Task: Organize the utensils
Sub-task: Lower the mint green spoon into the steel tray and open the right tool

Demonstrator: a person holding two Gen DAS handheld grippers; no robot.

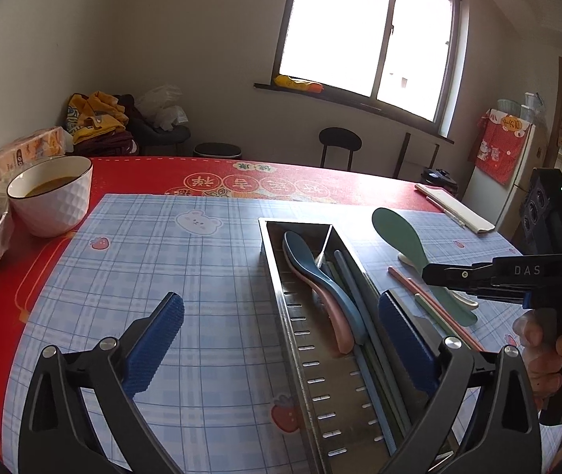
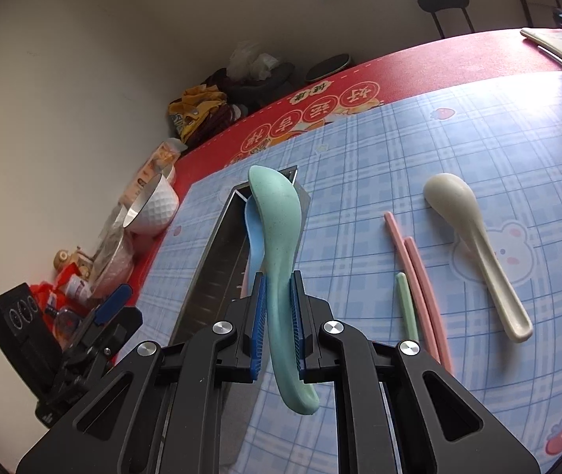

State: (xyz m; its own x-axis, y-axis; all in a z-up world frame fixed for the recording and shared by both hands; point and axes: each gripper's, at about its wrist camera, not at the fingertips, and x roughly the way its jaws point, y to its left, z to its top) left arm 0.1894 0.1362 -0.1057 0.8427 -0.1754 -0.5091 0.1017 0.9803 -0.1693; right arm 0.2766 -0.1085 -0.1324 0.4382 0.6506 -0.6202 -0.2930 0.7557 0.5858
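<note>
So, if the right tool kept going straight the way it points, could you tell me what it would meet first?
Probably the metal tray: the green spoon held in the right tool points at its far end, over the blue spoon. Depth is unclear.

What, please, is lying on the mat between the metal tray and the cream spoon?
In the right wrist view, two pink chopsticks and one green chopstick lie between the metal tray and the cream spoon.

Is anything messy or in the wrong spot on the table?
Yes. A cream spoon, two pink chopsticks and a green chopstick lie loose on the checked mat, outside the metal tray. The right gripper holds a green spoon. Nothing looks spilled or broken.
</note>
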